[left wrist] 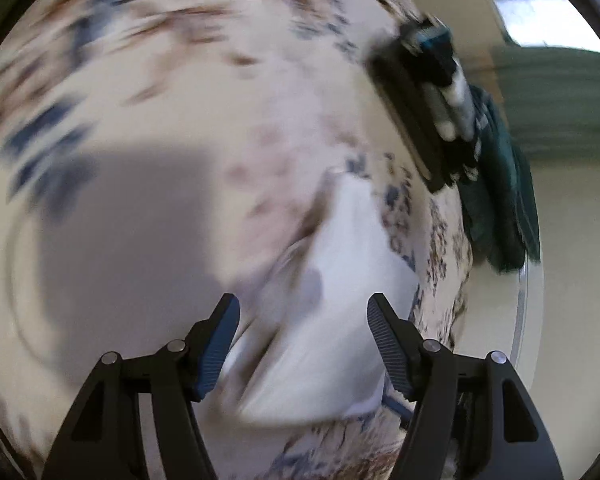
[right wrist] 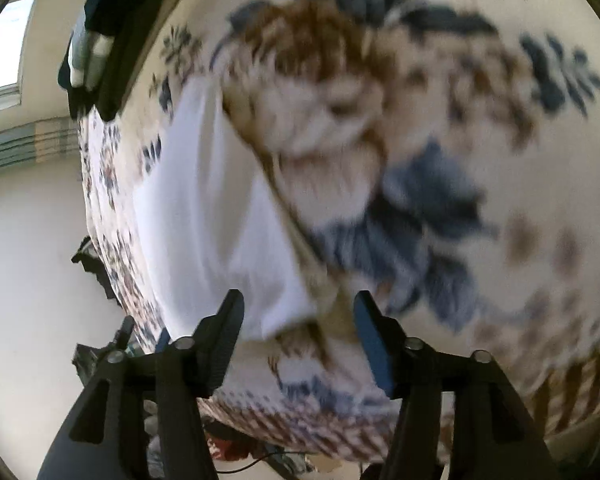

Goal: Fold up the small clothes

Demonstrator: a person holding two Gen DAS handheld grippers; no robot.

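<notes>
A small white garment (left wrist: 340,280) lies flat on a floral cloth (left wrist: 180,40) in blue and brown; both views are blurred. My left gripper (left wrist: 303,304) hangs open just above the garment, with nothing pressed between its blue pads. In the right wrist view the same white garment (right wrist: 204,200) stretches from upper left down to a corner below my right gripper (right wrist: 299,298), which is open too and grips nothing. The black body of the right tool (left wrist: 416,92) and a teal sleeve (left wrist: 500,200) show at the cloth's far edge.
The floral cloth (right wrist: 460,120) covers a wide surface whose edge drops off to a pale floor (right wrist: 28,240). Dark items (right wrist: 96,264) lie on the floor beside it. A window (left wrist: 540,8) and striped green fabric (right wrist: 20,148) are beyond.
</notes>
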